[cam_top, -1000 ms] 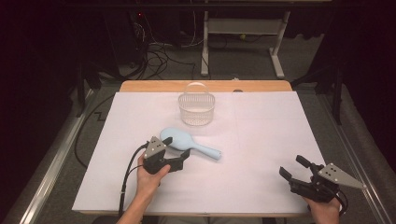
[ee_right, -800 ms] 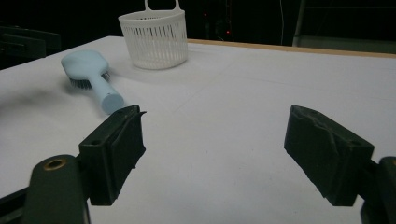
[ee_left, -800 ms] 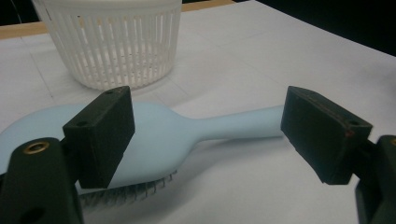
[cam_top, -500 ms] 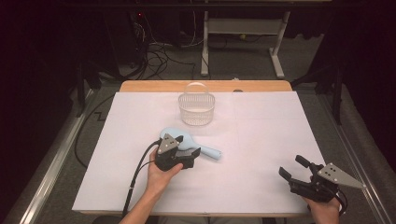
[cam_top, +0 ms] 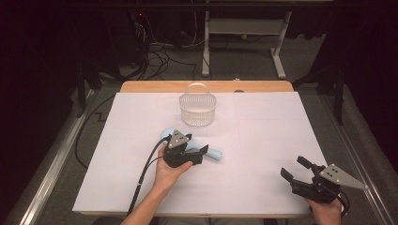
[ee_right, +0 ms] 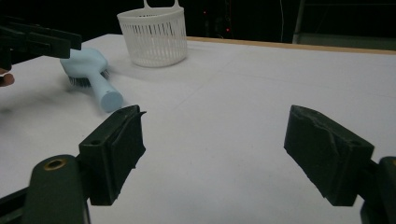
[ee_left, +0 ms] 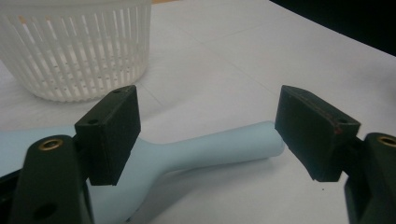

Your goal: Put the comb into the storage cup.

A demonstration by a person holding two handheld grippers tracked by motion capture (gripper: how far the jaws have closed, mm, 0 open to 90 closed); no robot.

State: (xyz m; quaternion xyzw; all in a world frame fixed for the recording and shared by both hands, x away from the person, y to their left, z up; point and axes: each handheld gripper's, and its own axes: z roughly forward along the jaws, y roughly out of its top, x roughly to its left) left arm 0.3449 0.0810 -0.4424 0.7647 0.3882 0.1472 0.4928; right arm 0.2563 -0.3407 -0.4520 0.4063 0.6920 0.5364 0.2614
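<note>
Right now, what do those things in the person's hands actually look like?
Each hand carries a black tool with two blocky, flat-faced jaws. The left tool has a grey three-cornered plate with small holes on top and a black cable trailing back along the forearm. The right tool bears the same kind of grey plate. Brass-coloured rings sit in the jaw mounts. No sleeves show; the forearms are bare.

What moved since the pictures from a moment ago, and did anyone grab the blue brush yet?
The left gripper slid right along the light blue hairbrush, from beside its head to over its handle. Its jaws have just been closing a little, with the handle between them, but the pads do not press on it yet, so nothing is grabbed. The right gripper, the brush and the white basket stayed where they were.
</note>
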